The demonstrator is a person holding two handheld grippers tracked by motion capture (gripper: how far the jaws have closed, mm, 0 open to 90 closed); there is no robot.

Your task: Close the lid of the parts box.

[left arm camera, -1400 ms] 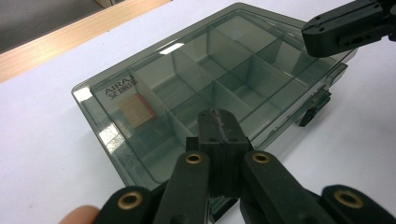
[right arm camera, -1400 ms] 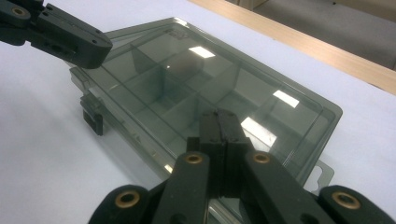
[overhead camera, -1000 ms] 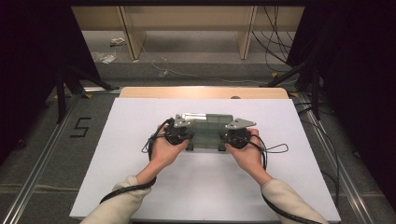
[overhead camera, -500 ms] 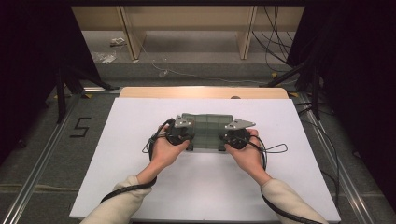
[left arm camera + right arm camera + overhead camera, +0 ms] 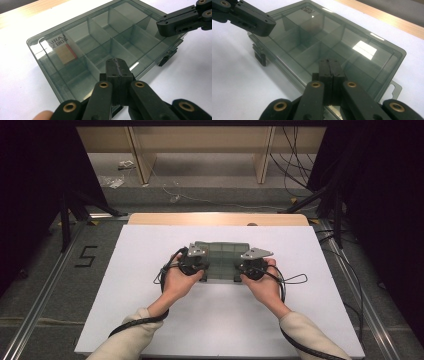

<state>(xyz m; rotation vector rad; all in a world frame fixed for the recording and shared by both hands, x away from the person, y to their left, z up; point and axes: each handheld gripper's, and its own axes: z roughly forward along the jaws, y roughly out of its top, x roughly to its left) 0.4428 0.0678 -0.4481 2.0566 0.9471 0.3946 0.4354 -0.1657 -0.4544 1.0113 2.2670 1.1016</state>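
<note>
- The box [image 5: 221,261] lies flat in the middle of the white tabletop [image 5: 125,285], with its long side toward me. It is a smoky, see-through plastic box with dividers inside, and its lid is closed.
- As far as I can see through the lid, all the compartments are empty. Only a paper label [image 5: 62,50] shows at one corner.
- My left gripper [image 5: 117,68] is at the near left part of the box. Its fingers are fully closed together, with nothing between them, and their tips are over the near edge of the lid.
- My right gripper [image 5: 329,68] is the same at the near right part: fingers closed on each other, holding nothing, tips over the lid close to the front edge.
- I cannot tell if the tips really press on the lid or only stand just above it.
- A small dark latch [image 5: 260,58] sits on the front wall of the box, between my two grippers. It looks shut.
- My judgement: the work on the box is only at its beginning. Both grippers are in position, but the box is not gripped, not lifted and not opened.
- What is left is probably the whole real action: release the latch and lift the lid, or take the box and move it.
</note>
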